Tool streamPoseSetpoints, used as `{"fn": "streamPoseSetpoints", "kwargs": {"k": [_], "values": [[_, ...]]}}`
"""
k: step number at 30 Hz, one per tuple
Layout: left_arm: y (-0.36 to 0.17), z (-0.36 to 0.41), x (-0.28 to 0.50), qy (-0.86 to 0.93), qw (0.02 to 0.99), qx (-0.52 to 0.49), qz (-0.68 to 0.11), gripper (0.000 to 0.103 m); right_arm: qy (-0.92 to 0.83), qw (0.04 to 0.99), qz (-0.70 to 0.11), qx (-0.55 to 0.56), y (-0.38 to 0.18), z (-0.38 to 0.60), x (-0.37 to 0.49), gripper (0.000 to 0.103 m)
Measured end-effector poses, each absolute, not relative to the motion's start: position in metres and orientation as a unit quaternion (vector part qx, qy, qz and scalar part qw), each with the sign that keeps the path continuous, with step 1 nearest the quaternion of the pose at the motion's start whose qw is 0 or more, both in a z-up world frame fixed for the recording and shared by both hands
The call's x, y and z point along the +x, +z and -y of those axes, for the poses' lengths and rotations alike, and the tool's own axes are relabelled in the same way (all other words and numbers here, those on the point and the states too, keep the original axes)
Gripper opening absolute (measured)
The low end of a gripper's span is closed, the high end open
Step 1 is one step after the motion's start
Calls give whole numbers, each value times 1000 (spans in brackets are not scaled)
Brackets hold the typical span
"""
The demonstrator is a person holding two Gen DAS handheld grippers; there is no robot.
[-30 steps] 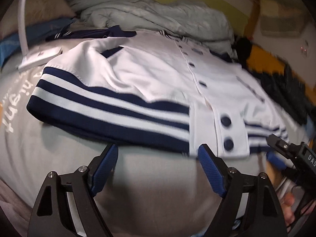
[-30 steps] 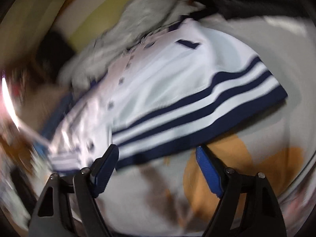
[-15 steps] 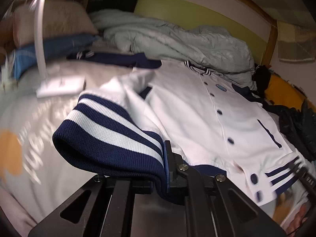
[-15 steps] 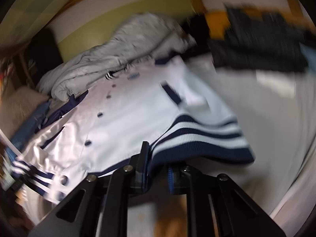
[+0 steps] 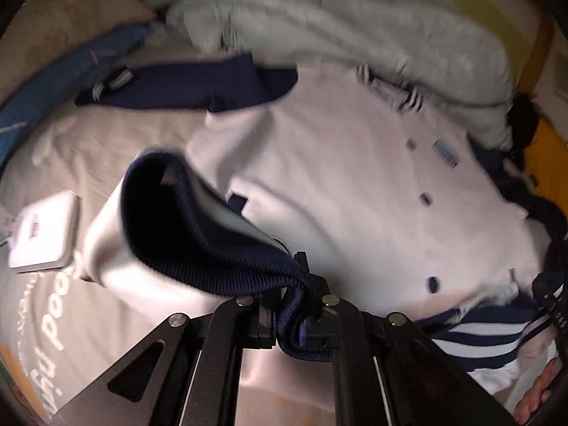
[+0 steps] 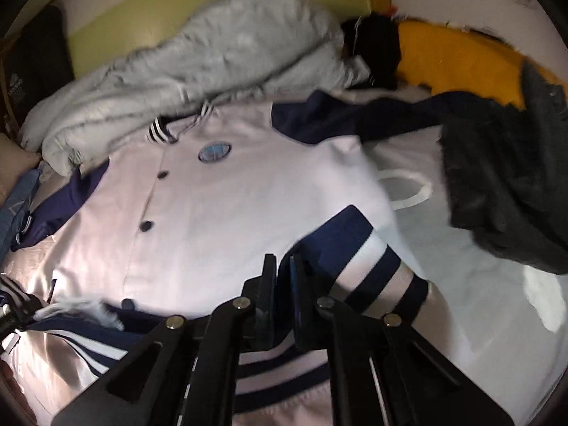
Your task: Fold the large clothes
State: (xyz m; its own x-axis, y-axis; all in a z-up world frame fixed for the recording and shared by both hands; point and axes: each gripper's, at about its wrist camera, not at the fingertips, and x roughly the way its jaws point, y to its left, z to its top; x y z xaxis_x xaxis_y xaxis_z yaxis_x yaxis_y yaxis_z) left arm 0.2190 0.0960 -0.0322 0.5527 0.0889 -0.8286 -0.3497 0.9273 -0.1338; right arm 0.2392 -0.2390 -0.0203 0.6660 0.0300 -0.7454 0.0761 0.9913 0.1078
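The white jacket (image 5: pixel 348 191) lies button-side up on the bed (image 5: pixel 117 323). The left tool (image 5: pixel 296 314) is clamped on the jacket's navy ribbed hem (image 5: pixel 213 245), lifted and curled over the front. The right tool (image 6: pixel 282 284) pinches the striped hem at the opposite corner. Only the left view shows a white box (image 5: pixel 42 234); only the right shows a dark garment (image 6: pixel 504 184) and a yellow cushion (image 6: pixel 458 60).

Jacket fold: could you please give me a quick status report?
Left gripper and right gripper both shut on the striped hem. White jacket lifted at the bottom edge. White box lies beside it.
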Motion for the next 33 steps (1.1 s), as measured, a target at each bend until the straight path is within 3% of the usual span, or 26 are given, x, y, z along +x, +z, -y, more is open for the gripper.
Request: {"fn": "streamPoseSetpoints", "kwargs": {"k": [1, 3, 4, 5, 6, 7, 10, 12, 15, 21, 24, 26, 28, 29, 30, 33], "values": [[-37, -97, 222, 124, 866, -143, -463, 11, 2, 907, -416, 71, -23, 243, 245, 7], [-40, -97, 220, 104, 870, -141, -461, 25, 19, 905, -418, 72, -18, 247, 246, 7], [-36, -96, 215, 92, 878, -136, -451, 49, 40, 904, -420, 70, -14, 249, 244, 18], [-31, -95, 209, 84, 887, -126, -436, 81, 72, 901, -423, 67, -9, 252, 239, 46], [-22, -93, 198, 82, 902, -108, -409, 93, 88, 902, -418, 64, -4, 255, 235, 71], [-14, -91, 187, 83, 916, -94, -382, 103, 100, 906, -407, 59, 2, 258, 226, 76], [-7, -88, 167, 60, 922, -72, -375, 103, 129, 912, -387, 26, 14, 261, 201, 80], [-9, -89, 157, 36, 920, -57, -386, 103, 132, 918, -373, 13, 18, 269, 185, 92], [-8, -96, 143, 60, 931, -17, -360, 103, 95, 933, -347, -12, 17, 284, 174, 99], [-38, -118, 150, 133, 921, 85, -358, 103, 77, 928, -362, -34, -1, 308, 182, 99], [-50, -136, 156, 149, 916, 66, -366, 103, 89, 917, -383, -61, -15, 303, 189, 93], [-56, -146, 164, 147, 911, 44, -382, 103, 117, 901, -413, -59, -28, 297, 197, 78], [-62, -159, 168, 134, 909, -1, -394, 100, 106, 896, -427, -68, -37, 293, 202, 49], [-66, -164, 171, 121, 909, -34, -398, 94, 80, 905, -413, -68, -38, 294, 202, 21], [-70, -172, 171, 100, 907, -78, -401, 88, 66, 915, -394, -52, -35, 297, 201, 14], [-76, -181, 168, 48, 903, -145, -401, 47, 56, 938, -340, -29, -18, 298, 194, 8]]}}
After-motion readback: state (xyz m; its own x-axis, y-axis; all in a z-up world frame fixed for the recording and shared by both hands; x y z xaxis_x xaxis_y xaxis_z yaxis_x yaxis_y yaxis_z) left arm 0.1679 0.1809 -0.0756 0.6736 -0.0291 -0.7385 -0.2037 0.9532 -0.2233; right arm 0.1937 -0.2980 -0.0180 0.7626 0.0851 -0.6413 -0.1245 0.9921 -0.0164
